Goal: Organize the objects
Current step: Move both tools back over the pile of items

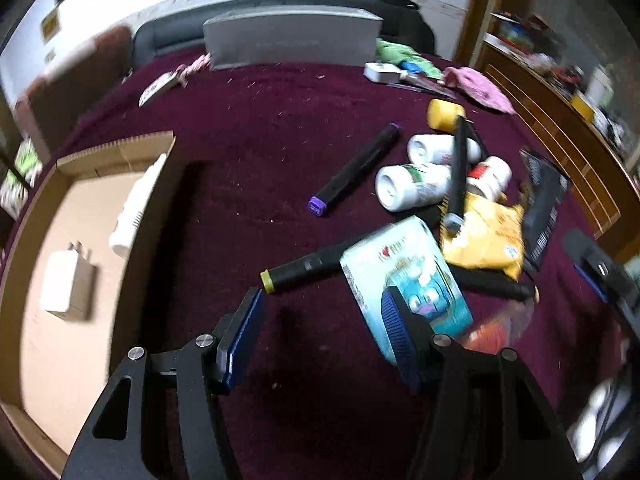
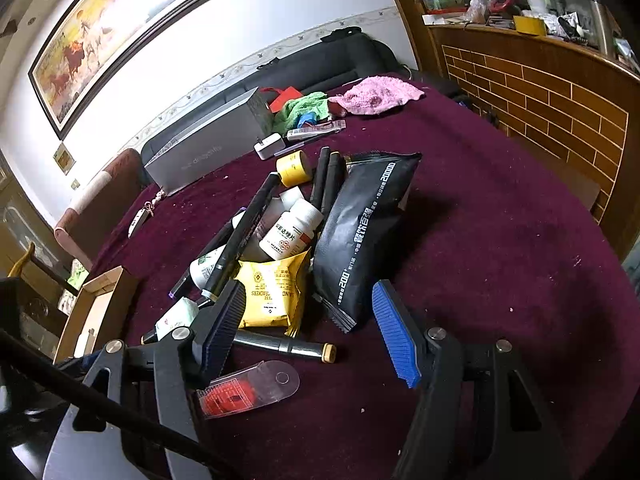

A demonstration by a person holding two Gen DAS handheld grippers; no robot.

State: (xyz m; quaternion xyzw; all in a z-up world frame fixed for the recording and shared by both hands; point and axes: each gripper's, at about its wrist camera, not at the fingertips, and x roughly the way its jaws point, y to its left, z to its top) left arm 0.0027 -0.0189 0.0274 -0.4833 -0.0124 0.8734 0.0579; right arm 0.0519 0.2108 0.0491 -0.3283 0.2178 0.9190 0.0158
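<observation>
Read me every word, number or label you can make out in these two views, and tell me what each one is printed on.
"200" and "20000", beside Chinese characters: black pouch.
"dragonfly", faint, partly legible: grey box.
"CRACKERS", upside down; other lines cut off: yellow packet.
Red Chinese characters, too small to transcribe: white pill bottle.
Purple marker cap code: blurred.
Light blue packet print: blurred.
Painting inscription: unreadable.

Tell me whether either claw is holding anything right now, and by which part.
Nothing is held. The left claw and the right claw both stand open over the pile, with only the maroon cloth between their pads.
</observation>
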